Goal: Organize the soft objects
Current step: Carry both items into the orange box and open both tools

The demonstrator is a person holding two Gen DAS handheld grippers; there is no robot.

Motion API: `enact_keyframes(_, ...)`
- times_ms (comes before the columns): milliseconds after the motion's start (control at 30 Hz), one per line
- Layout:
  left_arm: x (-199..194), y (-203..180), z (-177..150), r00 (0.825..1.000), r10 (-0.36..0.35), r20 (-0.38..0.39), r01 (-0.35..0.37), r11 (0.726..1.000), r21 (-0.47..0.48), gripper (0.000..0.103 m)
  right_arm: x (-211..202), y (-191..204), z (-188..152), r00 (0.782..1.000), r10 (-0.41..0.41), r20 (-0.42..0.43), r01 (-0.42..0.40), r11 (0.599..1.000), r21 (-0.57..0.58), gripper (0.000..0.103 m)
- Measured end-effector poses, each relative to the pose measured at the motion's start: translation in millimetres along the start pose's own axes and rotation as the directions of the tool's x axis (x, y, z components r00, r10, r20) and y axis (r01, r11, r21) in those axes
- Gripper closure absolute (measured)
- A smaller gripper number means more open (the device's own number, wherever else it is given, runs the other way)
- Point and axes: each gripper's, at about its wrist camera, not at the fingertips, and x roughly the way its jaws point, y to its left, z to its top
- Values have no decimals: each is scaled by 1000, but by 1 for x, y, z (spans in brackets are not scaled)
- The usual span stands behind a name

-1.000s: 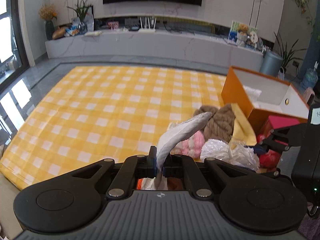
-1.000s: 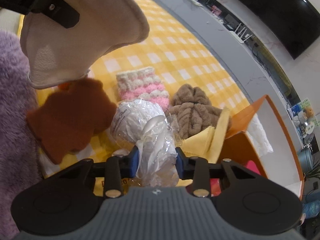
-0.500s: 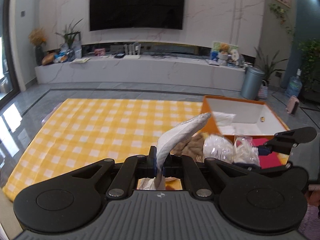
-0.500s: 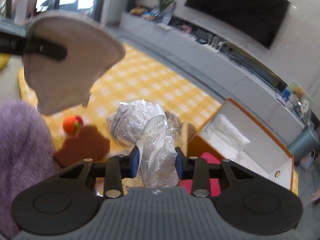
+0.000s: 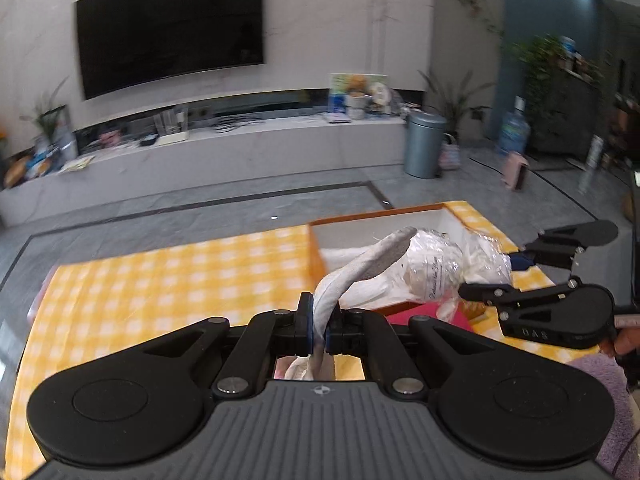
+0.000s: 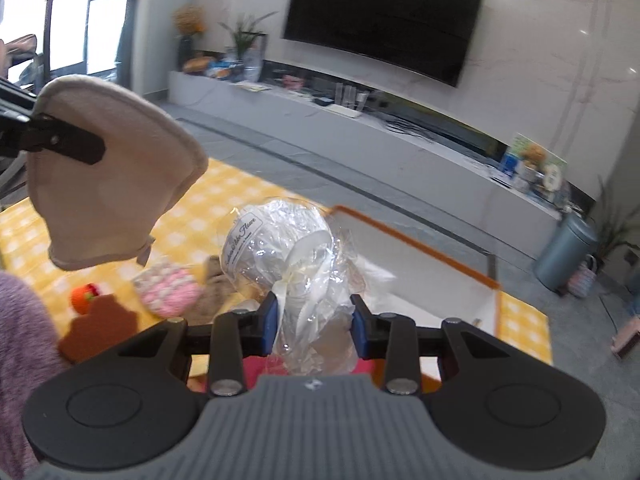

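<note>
My left gripper [image 5: 318,328] is shut on the edge of a flat beige-grey fabric pad [image 5: 360,268], which curves up and to the right; the same pad [image 6: 108,192] hangs at the left of the right wrist view. My right gripper [image 6: 314,326] is shut on a clear plastic bag holding a white fleece bundle [image 6: 280,248], also seen beside the pad [image 5: 444,268]. Both are held in the air in front of an orange box with a white inside [image 6: 432,264].
A yellow checked mat [image 5: 172,280] covers the floor. On it lie a pink-and-white knitted piece [image 6: 168,292], a brown plush item [image 6: 100,328], an orange toy [image 6: 86,298] and a brown furry bundle. A purple fuzzy sleeve [image 6: 20,356] is at the left. A grey bin [image 5: 424,144] stands by the TV bench.
Both grippers have risen with their loads and rolled toward level. The mat and the pile of soft things have dropped lower in view; the orange box now lies straight ahead.
</note>
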Motion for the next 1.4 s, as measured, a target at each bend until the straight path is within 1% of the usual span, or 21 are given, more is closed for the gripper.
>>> enact_keyframes(133, 24, -13, 28, 999, -51, 13, 50, 998, 38, 97, 7, -32, 8, 999, -35, -13, 36, 998, 51, 67)
enact_keyframes(200, 37, -20, 40, 997, -68, 26, 67, 996, 55, 97, 14, -47, 12, 999, -40, -22, 42, 996, 76, 67)
enact_keyframes(367, 70, -34, 68, 992, -116, 58, 112, 991, 72, 97, 40, -74, 19, 995, -89, -54, 94, 990, 104, 67)
enact_keyframes(500, 99, -44, 80, 989, -127, 75, 120, 988, 95, 97, 71, -97, 21, 993, -80, -91, 94, 982, 162, 67)
enact_keyframes(600, 125, -52, 83, 990, -126, 64, 118, 985, 124, 97, 94, -110, 20, 990, -79, -117, 101, 974, 201, 67)
enact_keyframes(733, 156, -59, 73, 994, -110, 17, 106, 982, 153, 97, 124, -121, 15, 984, -80, -157, 113, 970, 214, 67)
enact_keyframes(800, 172, -61, 67, 996, -94, -8, 94, 983, 155, 97, 139, -124, 10, 980, -85, -183, 125, 968, 220, 67)
enact_keyframes(867, 188, -61, 62, 995, -89, -48, 95, 985, 143, 97, 154, -129, 4, 973, -87, -214, 134, 967, 217, 67)
enact_keyframes(933, 203, -56, 55, 990, -103, -101, 115, 986, 124, 97, 168, -129, -1, 966, -86, -245, 138, 969, 203, 67)
enact_keyframes(1000, 214, -52, 46, 981, -121, -154, 139, 984, 108, 97, 179, -129, -7, 960, -83, -267, 136, 973, 189, 67)
enact_keyframes(1133, 223, -46, 36, 970, -133, -202, 158, 981, 113, 96, 193, -127, -16, 952, -69, -299, 126, 976, 177, 66)
enact_keyframes(1200, 225, -46, 34, 969, -127, -213, 155, 981, 120, 94, 200, -128, -19, 948, -66, -310, 124, 977, 171, 66)
enact_keyframes(1233, 224, -47, 31, 967, -126, -221, 155, 981, 120, 92, 202, -129, -20, 948, -61, -313, 120, 978, 171, 65)
enact_keyframes(1267, 224, -46, 31, 964, -130, -232, 161, 980, 119, 85, 203, -129, -21, 947, -57, -316, 116, 978, 172, 65)
enact_keyframes(1300, 223, -45, 30, 960, -141, -243, 173, 978, 115, 81, 204, -130, -21, 946, -55, -319, 115, 978, 172, 63)
enact_keyframes(1367, 219, -42, 30, 955, -157, -251, 190, 976, 111, 64, 205, -130, -21, 944, -60, -326, 119, 980, 162, 60)
enact_keyframes(1400, 215, -41, 30, 956, -157, -247, 190, 975, 117, 62, 203, -129, -21, 942, -67, -328, 123, 980, 153, 57)
